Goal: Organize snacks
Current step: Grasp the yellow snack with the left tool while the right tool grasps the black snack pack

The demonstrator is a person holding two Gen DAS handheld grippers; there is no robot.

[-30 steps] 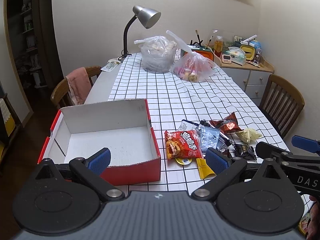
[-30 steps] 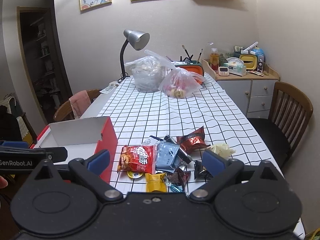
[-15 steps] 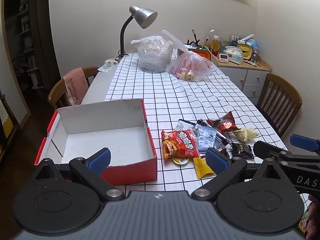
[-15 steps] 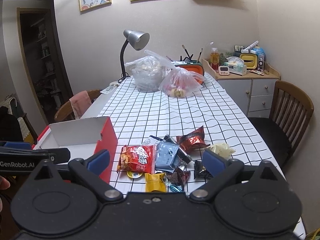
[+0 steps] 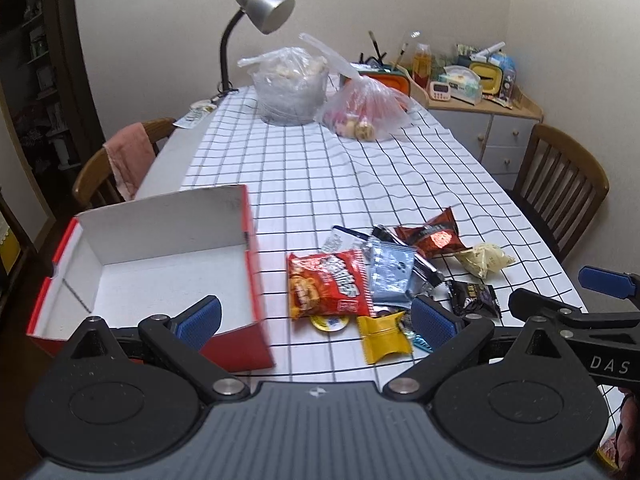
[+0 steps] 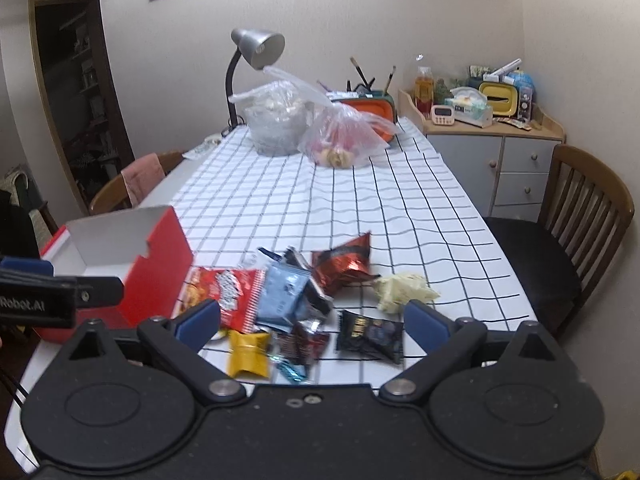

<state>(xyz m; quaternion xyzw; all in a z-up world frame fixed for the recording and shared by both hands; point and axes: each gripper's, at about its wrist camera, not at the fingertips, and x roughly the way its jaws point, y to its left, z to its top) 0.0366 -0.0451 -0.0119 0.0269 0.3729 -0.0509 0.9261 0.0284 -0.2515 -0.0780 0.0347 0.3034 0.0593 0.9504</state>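
An open red box with a white inside (image 5: 160,256) (image 6: 160,264) sits at the near left of the checked tablecloth. Beside it lies a pile of snack packets: a red chips bag (image 5: 328,284) (image 6: 224,292), a light blue packet (image 5: 390,276) (image 6: 282,296), a dark red packet (image 5: 432,236) (image 6: 344,264), a pale yellow packet (image 5: 484,260) (image 6: 400,290), a black packet (image 5: 474,298) (image 6: 370,334) and a small yellow packet (image 5: 384,338) (image 6: 248,354). My left gripper (image 5: 316,318) is open and empty, over the box's right wall and the pile. My right gripper (image 6: 312,318) is open and empty, over the pile.
Two clear plastic bags (image 5: 290,86) (image 5: 366,108) and a desk lamp (image 5: 260,8) stand at the table's far end. Wooden chairs stand on the right (image 6: 588,216) and left (image 5: 120,160). A cabinet with clutter (image 6: 492,120) is at the back right.
Both grippers have moved forward and tilted down toward the snack pile, which now looks nearer. Both stay open and empty. Nothing on the table has moved.
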